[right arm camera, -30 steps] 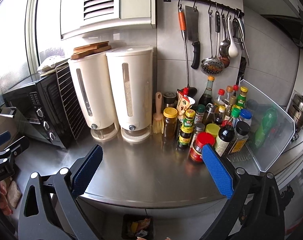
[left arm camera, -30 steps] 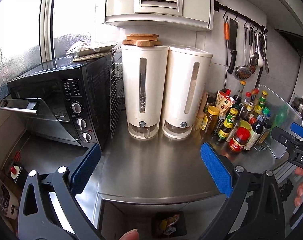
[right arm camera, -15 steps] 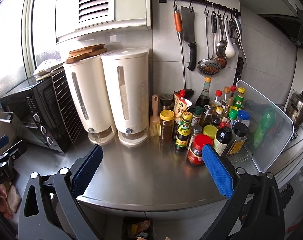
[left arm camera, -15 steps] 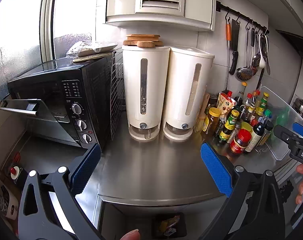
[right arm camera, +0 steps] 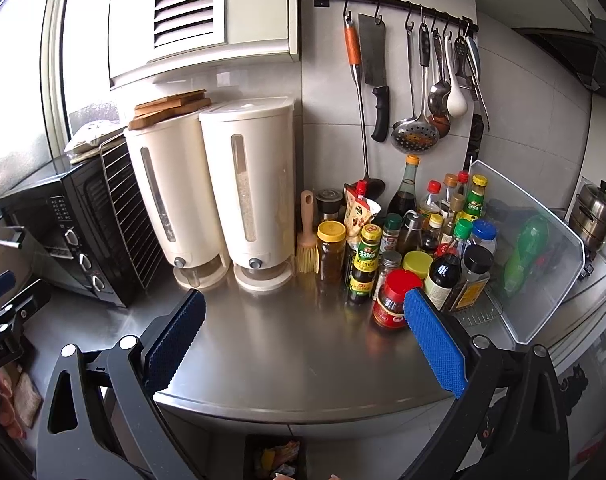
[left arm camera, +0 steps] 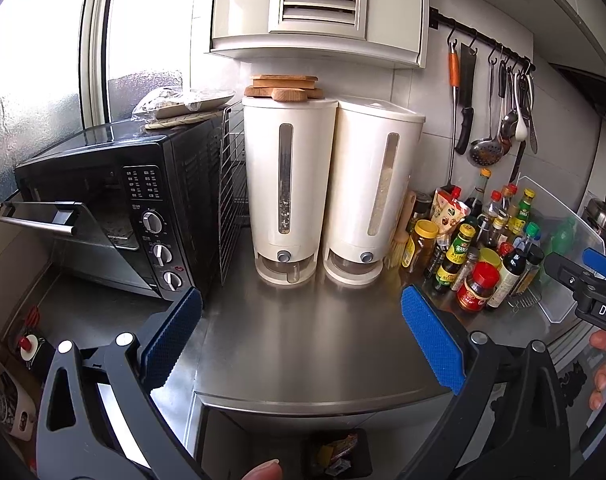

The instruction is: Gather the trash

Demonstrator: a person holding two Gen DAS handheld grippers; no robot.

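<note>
A black trash bin (left arm camera: 339,456) holding several crumpled wrappers stands on the floor below the steel counter's front edge; the right wrist view shows the bin (right arm camera: 277,458) at the bottom centre. My left gripper (left arm camera: 303,340) hovers open over the bare steel counter (left arm camera: 303,344), nothing between its blue pads. My right gripper (right arm camera: 303,340) is open too, over the same counter (right arm camera: 295,344), its right pad beside a red-capped jar (right arm camera: 395,298). Each gripper appears at the edge of the other's view. No loose trash shows on the counter.
A black oven (left arm camera: 115,200) with its door ajar stands left, two white dispensers (left arm camera: 327,192) at the back. Several sauce bottles (right arm camera: 423,240) crowd the right, next to a clear plastic bin (right arm camera: 531,252). Utensils and a cleaver (right arm camera: 373,76) hang on a wall rail.
Both cameras have risen slightly and drifted a little; the counter and bin sit lower in view. Both grippers stay open and empty.
</note>
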